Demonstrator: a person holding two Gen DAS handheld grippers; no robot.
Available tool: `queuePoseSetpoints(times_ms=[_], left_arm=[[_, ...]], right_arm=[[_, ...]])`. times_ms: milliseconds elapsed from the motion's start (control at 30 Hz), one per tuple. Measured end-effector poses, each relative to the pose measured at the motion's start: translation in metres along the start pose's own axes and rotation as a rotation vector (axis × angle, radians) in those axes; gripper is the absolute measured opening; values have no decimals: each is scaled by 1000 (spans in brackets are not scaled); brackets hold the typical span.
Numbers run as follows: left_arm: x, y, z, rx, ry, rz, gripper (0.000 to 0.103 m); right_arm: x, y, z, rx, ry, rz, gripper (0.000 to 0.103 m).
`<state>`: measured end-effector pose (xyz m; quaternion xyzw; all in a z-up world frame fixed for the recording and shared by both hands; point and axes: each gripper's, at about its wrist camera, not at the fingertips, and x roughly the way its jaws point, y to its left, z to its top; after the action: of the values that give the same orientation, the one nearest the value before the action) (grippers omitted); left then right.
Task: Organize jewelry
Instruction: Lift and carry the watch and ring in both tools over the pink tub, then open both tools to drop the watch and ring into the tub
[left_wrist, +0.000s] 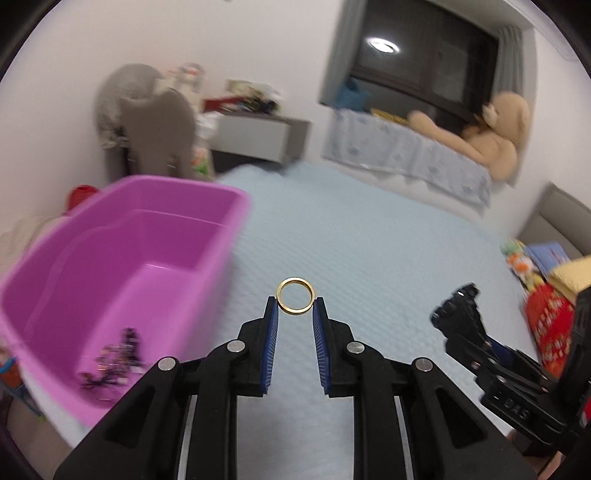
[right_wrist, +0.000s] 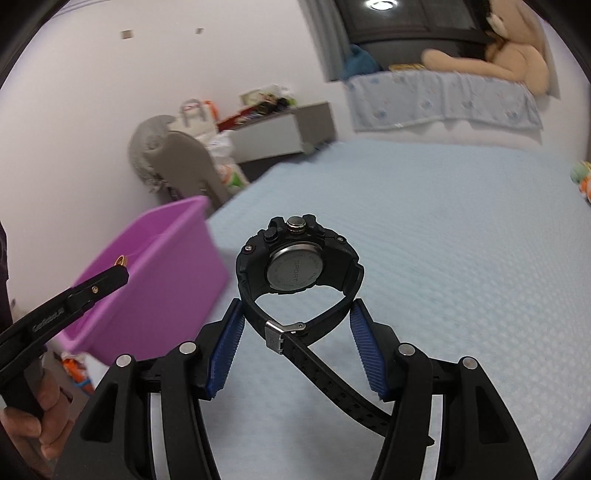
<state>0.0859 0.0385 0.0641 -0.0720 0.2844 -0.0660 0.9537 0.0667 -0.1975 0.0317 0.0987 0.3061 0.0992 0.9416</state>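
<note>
My left gripper (left_wrist: 295, 303) is shut on a gold ring (left_wrist: 296, 296), held upright between its blue pads above the bed, just right of the pink bin (left_wrist: 155, 236). Dark jewelry pieces (left_wrist: 114, 358) lie in the bin's near corner. My right gripper (right_wrist: 297, 314) is shut on the strap of a black sport watch (right_wrist: 297, 266), its case back facing the camera. In the right wrist view the left gripper (right_wrist: 122, 271) with the ring (right_wrist: 121, 260) is over the pink bin (right_wrist: 166, 280). In the left wrist view the right gripper (left_wrist: 458, 306) holds the watch at the right.
A light blue quilted bed cover (left_wrist: 369, 236) lies under both grippers. A large teddy bear (left_wrist: 491, 133) sits on a window bench at the back. A grey chair (left_wrist: 159, 133) and a nightstand (left_wrist: 258, 136) stand behind the bin. Toys and books (left_wrist: 546, 280) lie at the right.
</note>
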Motion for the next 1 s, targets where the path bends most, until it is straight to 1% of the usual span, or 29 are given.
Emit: queuePoseSetpoints(times_ms=[100, 267, 333, 400, 500, 600, 700, 800, 1000], left_arm=[[-20, 25, 10, -14, -32, 42, 19], [-46, 76, 29, -32, -72, 117, 19], [-51, 93, 37, -22, -74, 138, 19], [-51, 108, 42, -19, -59, 147, 19], [-48, 138, 51, -19, -27, 180, 19], [-43, 159, 55, -22, -10, 211, 19], [-29, 179, 55, -39, 18, 233, 19], [-16, 190, 51, -38, 50, 254, 19], [11, 208, 41, -59, 114, 280, 19]], right_arm=[[-8, 32, 10, -49, -10, 28, 57], [-12, 87, 31, -101, -26, 107, 57], [-7, 109, 37, -125, -23, 136, 57], [3, 135, 45, -154, -15, 164, 57], [17, 166, 54, -185, -1, 206, 57], [40, 200, 62, -220, 26, 256, 57], [62, 224, 66, -235, 59, 287, 57], [86, 241, 66, -257, 101, 290, 57], [127, 259, 66, -291, 188, 273, 57]])
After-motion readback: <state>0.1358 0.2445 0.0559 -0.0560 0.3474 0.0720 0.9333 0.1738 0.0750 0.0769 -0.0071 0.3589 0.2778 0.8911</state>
